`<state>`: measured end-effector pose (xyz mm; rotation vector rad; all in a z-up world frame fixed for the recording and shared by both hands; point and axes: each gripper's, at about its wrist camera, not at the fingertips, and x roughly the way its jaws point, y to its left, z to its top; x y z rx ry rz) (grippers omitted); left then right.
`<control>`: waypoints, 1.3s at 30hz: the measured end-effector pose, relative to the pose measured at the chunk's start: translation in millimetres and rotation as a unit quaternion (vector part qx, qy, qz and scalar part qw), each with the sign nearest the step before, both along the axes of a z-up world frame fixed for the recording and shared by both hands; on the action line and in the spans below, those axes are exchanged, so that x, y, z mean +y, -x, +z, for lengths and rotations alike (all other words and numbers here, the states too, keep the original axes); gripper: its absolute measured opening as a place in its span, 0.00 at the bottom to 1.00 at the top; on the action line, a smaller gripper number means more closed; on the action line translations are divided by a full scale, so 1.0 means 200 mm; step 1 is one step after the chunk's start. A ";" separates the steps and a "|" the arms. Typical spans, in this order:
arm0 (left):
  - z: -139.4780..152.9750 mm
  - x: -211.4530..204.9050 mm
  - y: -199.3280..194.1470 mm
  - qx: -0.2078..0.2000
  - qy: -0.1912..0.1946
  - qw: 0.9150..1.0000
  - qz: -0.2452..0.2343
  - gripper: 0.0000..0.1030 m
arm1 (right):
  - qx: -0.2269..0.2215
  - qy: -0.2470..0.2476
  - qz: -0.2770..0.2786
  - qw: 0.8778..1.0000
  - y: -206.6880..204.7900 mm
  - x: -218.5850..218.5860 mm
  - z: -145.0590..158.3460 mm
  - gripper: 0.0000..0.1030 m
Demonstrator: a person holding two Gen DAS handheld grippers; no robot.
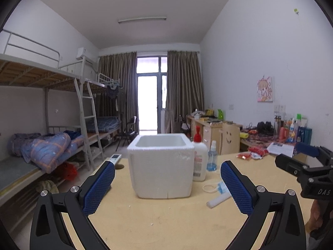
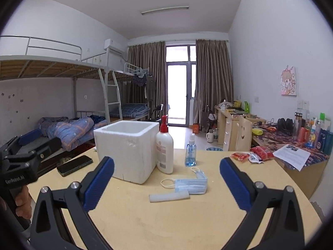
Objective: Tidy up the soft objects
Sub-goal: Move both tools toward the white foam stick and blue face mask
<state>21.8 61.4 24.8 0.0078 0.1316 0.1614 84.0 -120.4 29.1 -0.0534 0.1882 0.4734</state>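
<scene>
Both claws, left claw [image 1: 167, 187] and right claw [image 2: 166, 184], stand wide open, empty. Face mask [image 2: 190, 184] and foam tube [image 2: 169, 196] lie on the desk [image 2: 166, 225], beside the foam box [image 2: 127, 145]. Risk: a careless reach may topple the lotion bottle [image 2: 164, 152].

Both wrist cams face foam box [image 1: 161, 164] [image 2: 127, 150] w/ table [image 1: 166, 218] [image 2: 166, 218] shared.

"DAS" on right hand-held gripper [image 1: 307, 158] body; "GenRobot.AI" on left hand-held gripper [image 2: 33, 140] body.
</scene>
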 end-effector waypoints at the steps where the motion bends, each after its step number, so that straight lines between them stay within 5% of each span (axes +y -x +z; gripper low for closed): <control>1: -0.01 0.00 0.00 0.003 -0.002 1.000 0.000 0.99 | 0.003 0.000 0.001 1.000 0.00 0.00 -0.01 1.00; 17: -0.10 -0.14 -0.12 0.030 -0.012 0.997 -0.072 0.99 | 0.035 0.012 -0.037 0.999 -0.06 -0.10 -0.10 1.00; 31: -0.14 -0.34 -0.26 0.072 -0.020 0.984 -0.160 0.99 | 0.062 0.007 -0.099 0.993 -0.07 -0.33 -0.14 1.00; 39: -0.21 -0.38 -0.36 0.120 -0.019 0.978 -0.171 0.99 | 0.089 0.019 -0.105 0.990 -0.15 -0.34 -0.20 1.00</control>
